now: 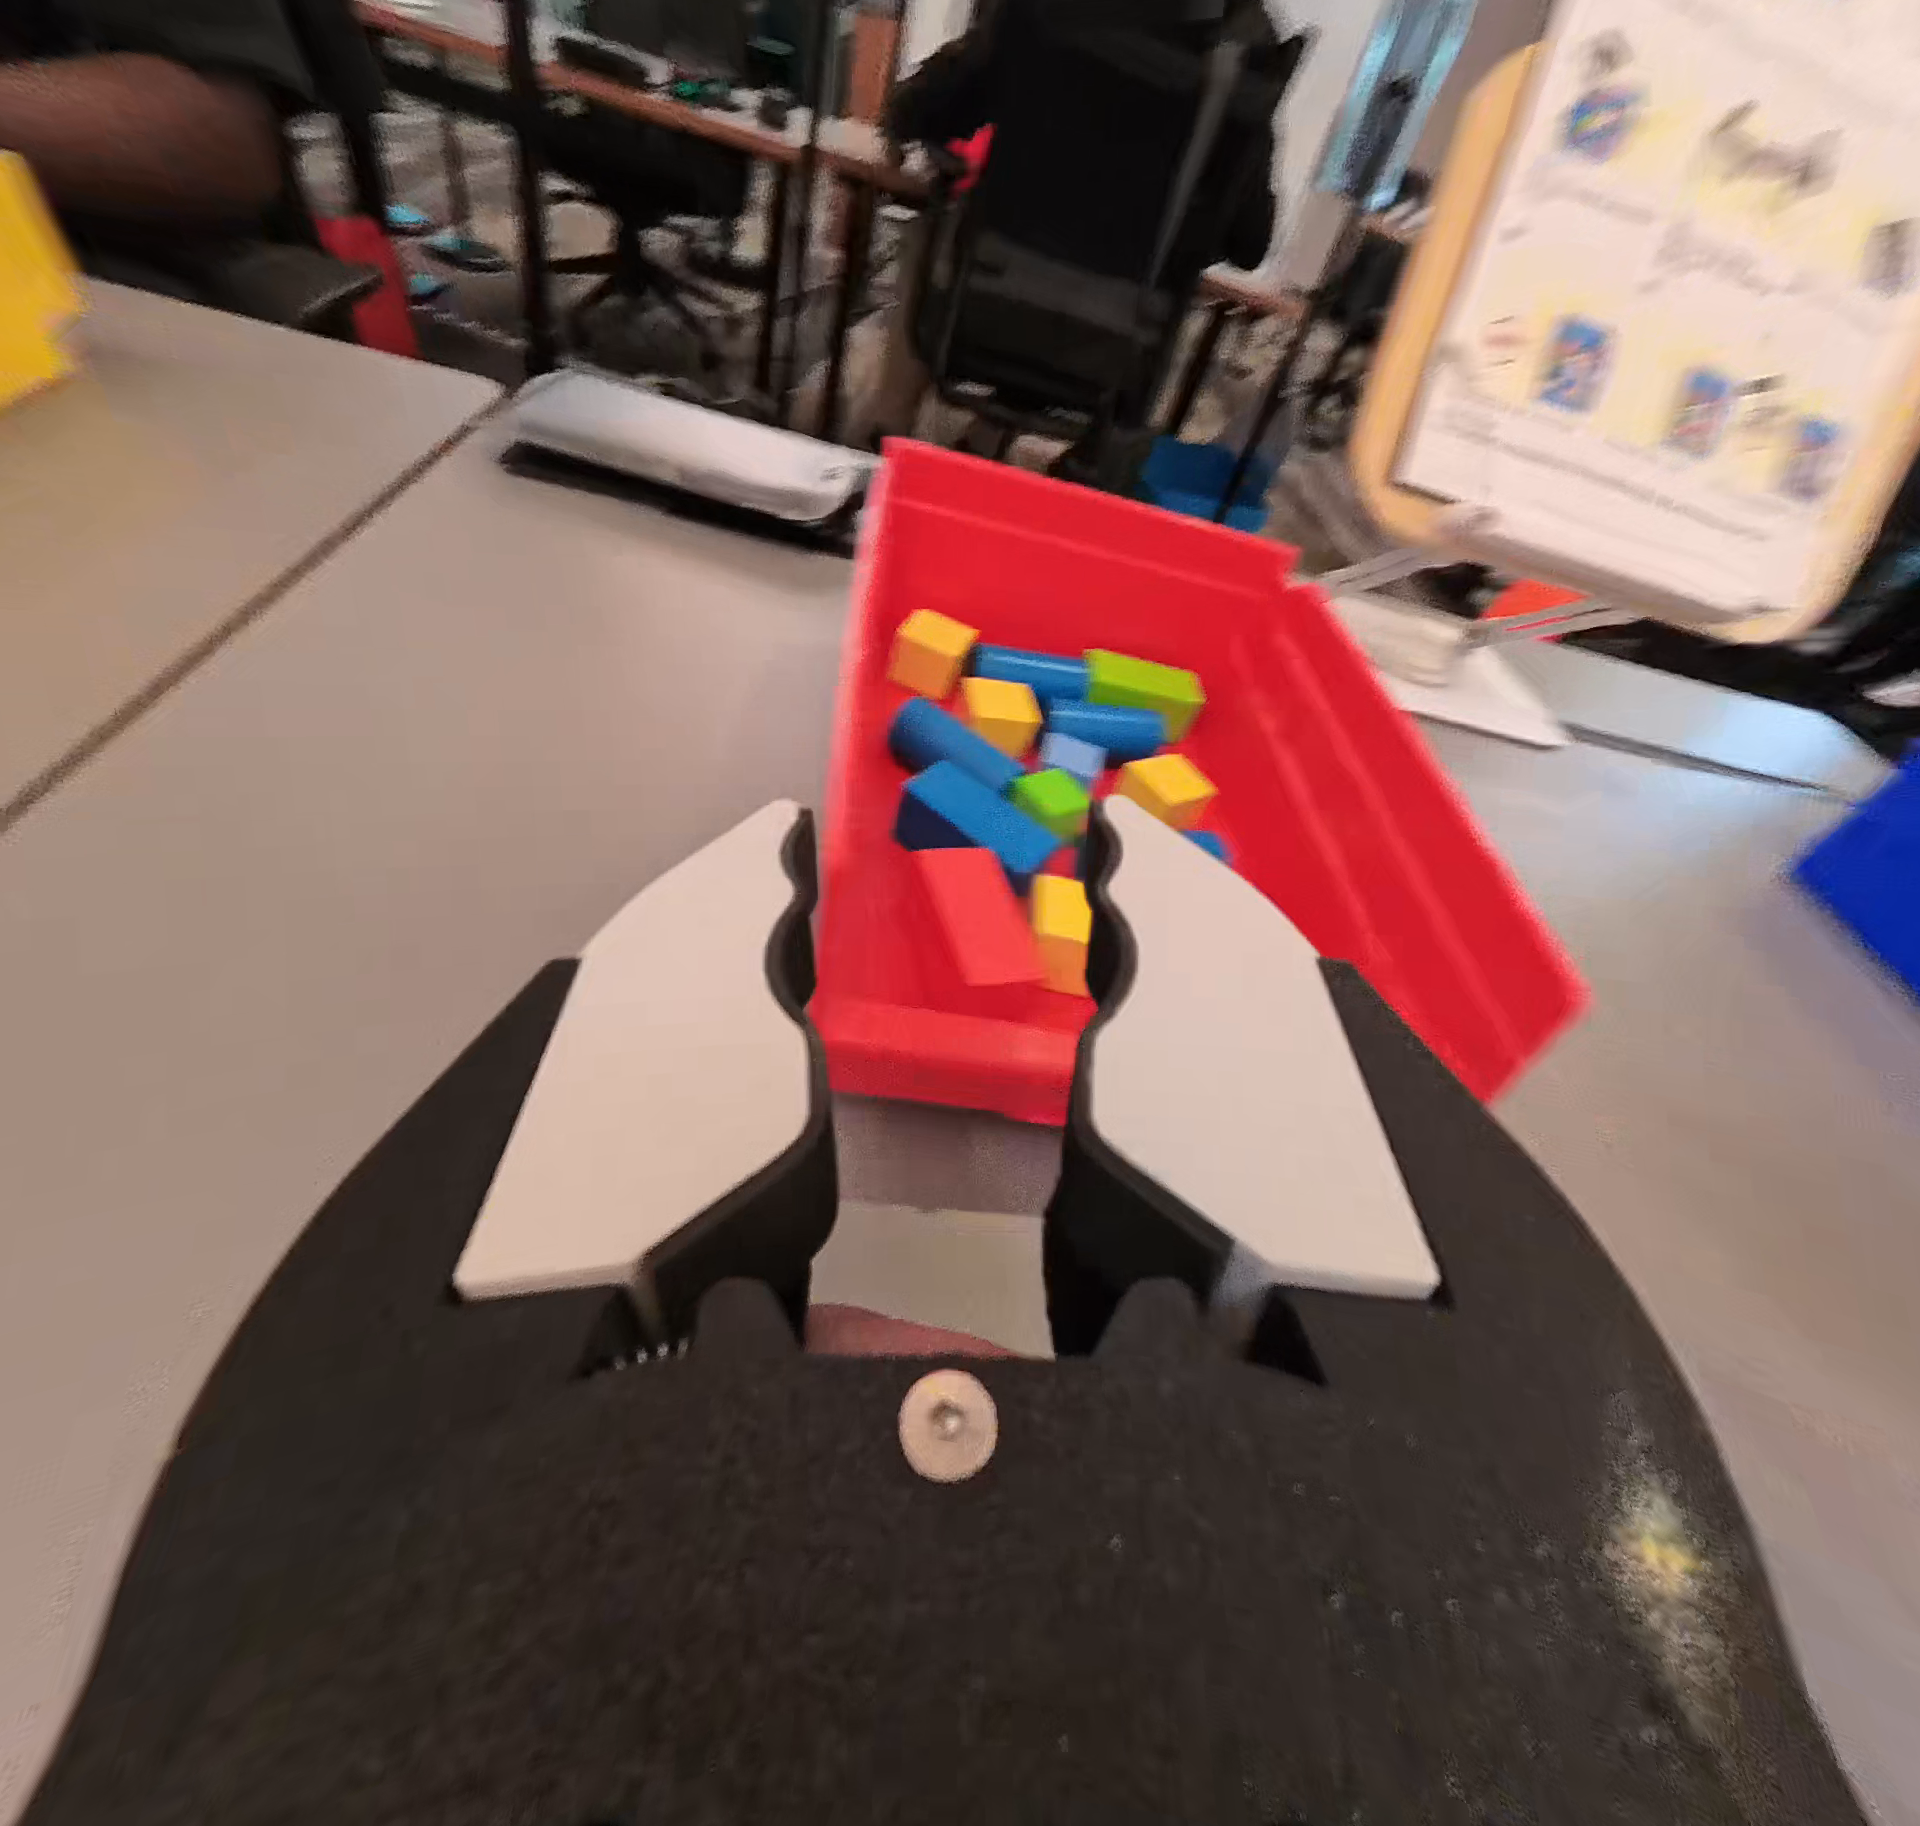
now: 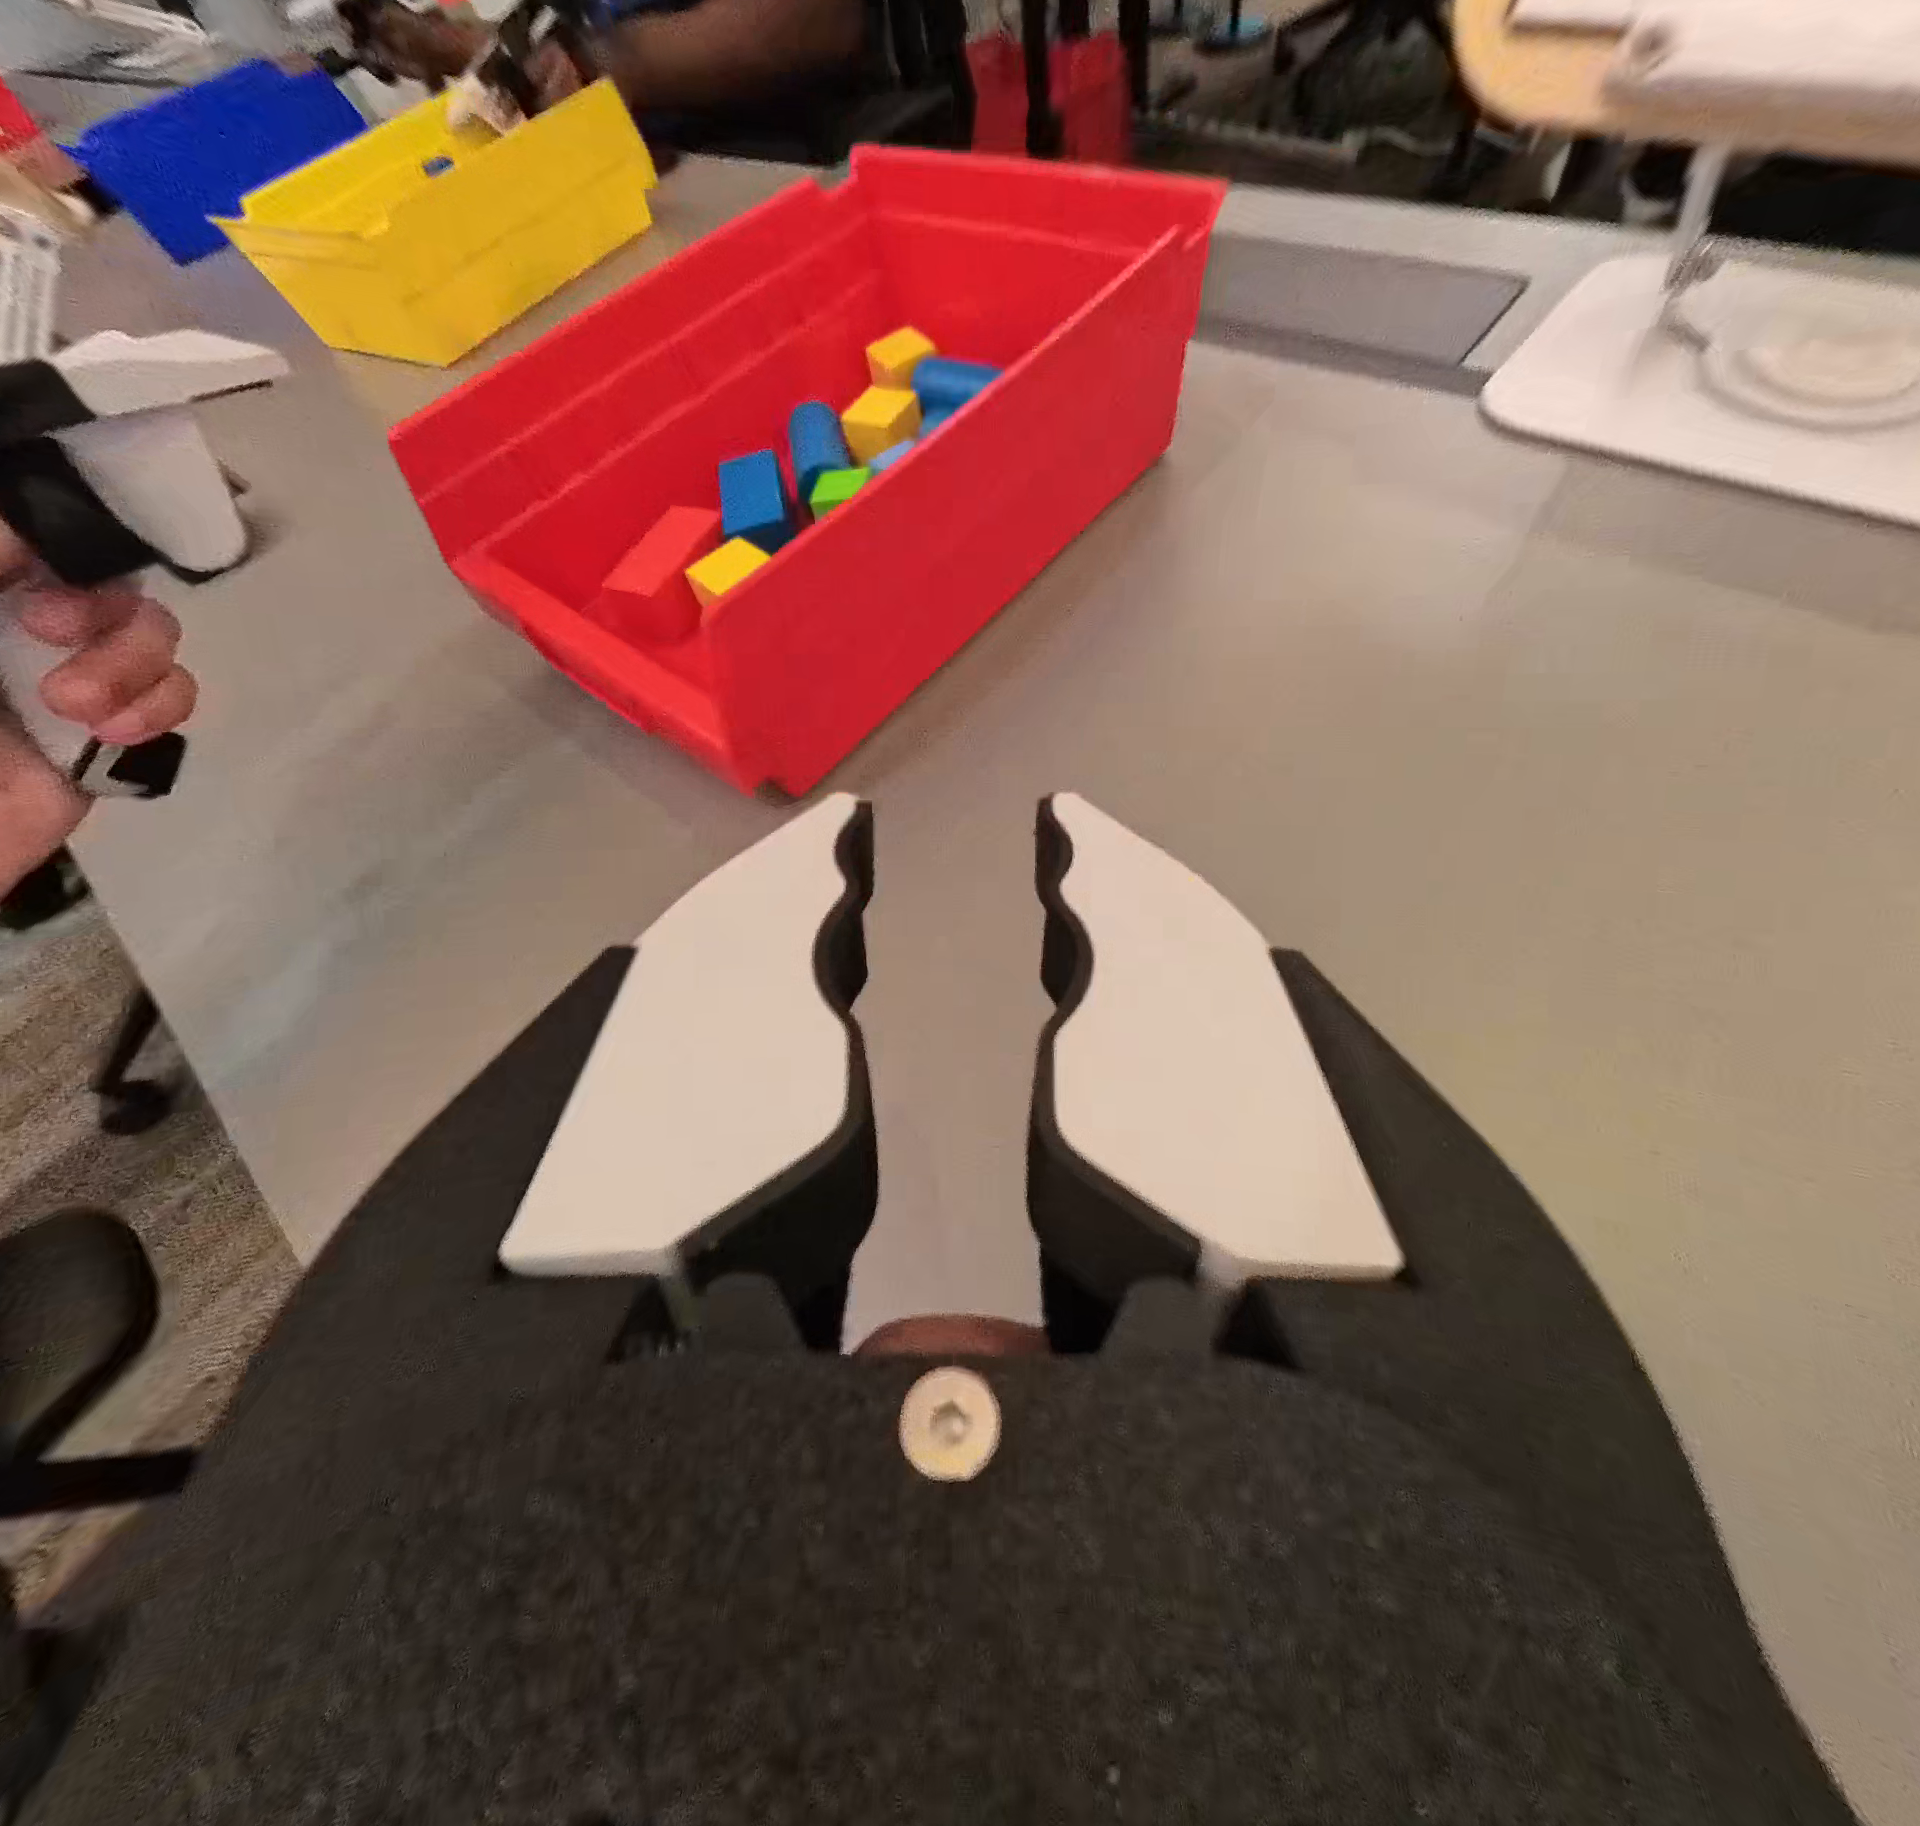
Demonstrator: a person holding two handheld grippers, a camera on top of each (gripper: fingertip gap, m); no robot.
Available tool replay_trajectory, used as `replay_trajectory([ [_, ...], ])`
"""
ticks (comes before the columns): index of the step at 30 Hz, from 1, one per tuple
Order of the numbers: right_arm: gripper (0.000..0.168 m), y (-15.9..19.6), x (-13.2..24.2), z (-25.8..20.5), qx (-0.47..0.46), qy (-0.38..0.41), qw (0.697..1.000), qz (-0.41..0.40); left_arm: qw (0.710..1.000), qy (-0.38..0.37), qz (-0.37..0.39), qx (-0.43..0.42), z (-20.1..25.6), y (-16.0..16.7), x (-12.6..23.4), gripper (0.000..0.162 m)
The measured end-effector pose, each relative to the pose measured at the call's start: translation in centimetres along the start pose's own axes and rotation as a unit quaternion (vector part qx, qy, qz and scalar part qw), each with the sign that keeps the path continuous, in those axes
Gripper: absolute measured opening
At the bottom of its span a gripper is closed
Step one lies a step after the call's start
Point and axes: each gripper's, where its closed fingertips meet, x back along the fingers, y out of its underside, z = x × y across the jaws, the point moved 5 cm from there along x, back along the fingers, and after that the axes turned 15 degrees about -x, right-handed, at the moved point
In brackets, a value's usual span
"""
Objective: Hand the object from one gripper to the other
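Observation:
A red bin [image 1: 1351,789] stands on the grey table [image 1: 416,737] and holds several wooden blocks in yellow, blue, green and red; a red block [image 1: 977,914] and a yellow block [image 1: 1062,929] lie at its near end. My left gripper [image 1: 951,826] is open and empty, its fingertips above the bin's near end. In the right wrist view the red bin [image 2: 935,613] stands ahead with the blocks inside. My right gripper [image 2: 954,815] is open and empty, above bare table just short of the bin. The left gripper [image 2: 156,446] shows at the left edge, held by a hand.
A yellow bin [image 2: 447,228] and a blue bin [image 2: 208,145] stand at the far left, where a person sits. A white stand base [image 2: 1714,405] lies at the far right. A board on a stand [image 1: 1662,249] and a blue bin corner [image 1: 1870,872] are to the right.

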Motion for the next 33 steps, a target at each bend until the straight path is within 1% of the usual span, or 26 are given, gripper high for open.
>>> replay_trajectory([
  [1, 0.031, -0.7, 2.6, 1.7, 0.024, -0.016, 0.999, 0.021, 1.000, 0.019, 0.007, 0.007, 1.1, 0.2, 0.2, 0.048],
  [2, 0.033, -1.5, 5.1, 3.7, 0.030, -0.012, 0.999, 0.041, 0.999, 0.031, 0.007, 0.012, 2.3, 0.5, 0.3, 0.049],
  [4, 0.037, -2.1, 9.6, 8.6, 0.020, 0.044, 0.997, 0.053, 0.998, 0.055, 0.015, 0.011, 5.2, 1.2, 0.5, 0.049],
  [5, 0.042, -2.2, 12.1, 11.2, 0.014, 0.076, 0.995, 0.066, 0.998, 0.062, 0.019, -0.003, 6.8, 1.6, 0.5, 0.049],
  [6, 0.042, -2.1, 14.6, 13.7, 0.005, 0.108, 0.990, 0.092, 0.997, 0.064, 0.018, -0.027, 8.3, 2.0, 0.5, 0.049],
  [7, 0.042, -1.8, 17.1, 16.2, -0.004, 0.136, 0.983, 0.121, 0.996, 0.068, 0.014, -0.059, 9.8, 2.3, 0.5, 0.049],
  [9, 0.043, 0.2, 21.4, 21.1, -0.025, 0.197, 0.966, 0.164, 0.991, 0.062, 0.002, -0.118, 11.8, 2.5, 0.5, 0.049],
  [10, 0.045, 1.5, 23.2, 23.6, -0.038, 0.236, 0.955, 0.178, 0.990, 0.052, 0.005, -0.134, 12.3, 2.3, 0.5, 0.048],
  [11, 0.053, 2.7, 24.4, 25.6, -0.050, 0.269, 0.943, 0.188, 0.990, 0.047, 0.015, -0.134, 12.6, 2.0, 0.7, 0.047],
  [12, 0.059, 3.4, 24.8, 26.8, -0.060, 0.288, 0.938, 0.182, 0.991, 0.055, 0.024, -0.123, 12.8, 1.6, 0.9, 0.047],
  [13, 0.055, 3.7, 24.8, 27.5, -0.062, 0.301, 0.938, 0.162, 0.992, 0.070, 0.028, -0.106, 12.9, 1.5, 0.9, 0.047],
  [14, 0.053, 3.5, 24.7, 27.7, -0.050, 0.311, 0.936, 0.158, 0.992, 0.086, 0.024, -0.093, 13.0, 1.5, 0.9, 0.048],
  [15, 0.053, 3.2, 24.5, 27.8, -0.038, 0.312, 0.934, 0.172, 0.992, 0.094, 0.017, -0.087, 12.8, 1.8, 0.8, 0.048],
  [17, 0.052, 3.2, 23.7, 27.9, -0.042, 0.290, 0.936, 0.196, 0.992, 0.088, 0.004, -0.088, 12.2, 2.3, 0.6, 0.048],
  [19, 0.047, 3.5, 22.7, 28.0, -0.059, 0.264, 0.945, 0.181, 0.992, 0.086, 0.004, -0.088, 11.7, 2.3, 0.6, 0.048],
  [20, 0.048, 3.5, 22.5, 27.9, -0.065, 0.255, 0.949, 0.175, 0.993, 0.084, 0.006, -0.087, 11.5, 2.3, 0.6, 0.048],
  [26, 0.049, 3.3, 22.6, 27.0, -0.031, 0.253, 0.950, 0.181, 0.991, 0.093, -0.014, -0.091, 11.8, 3.1, -0.1, 0.048],
  [29, 0.048, 3.3, 23.0, 26.6, -0.025, 0.257, 0.949, 0.182, 0.988, 0.111, -0.032, -0.107, 12.4, 3.3, -0.3, 0.049],
  [31, 0.048, 3.6, 23.2, 26.3, -0.034, 0.250, 0.950, 0.182, 0.977, 0.164, -0.056, -0.126, 13.1, 2.5, -0.5, 0.049],
  [33, 0.048, 3.6, 23.1, 25.5, -0.047, 0.221, 0.956, 0.187, 0.958, 0.189, -0.097, -0.195, 12.7, 1.4, -1.3, 0.050],
])
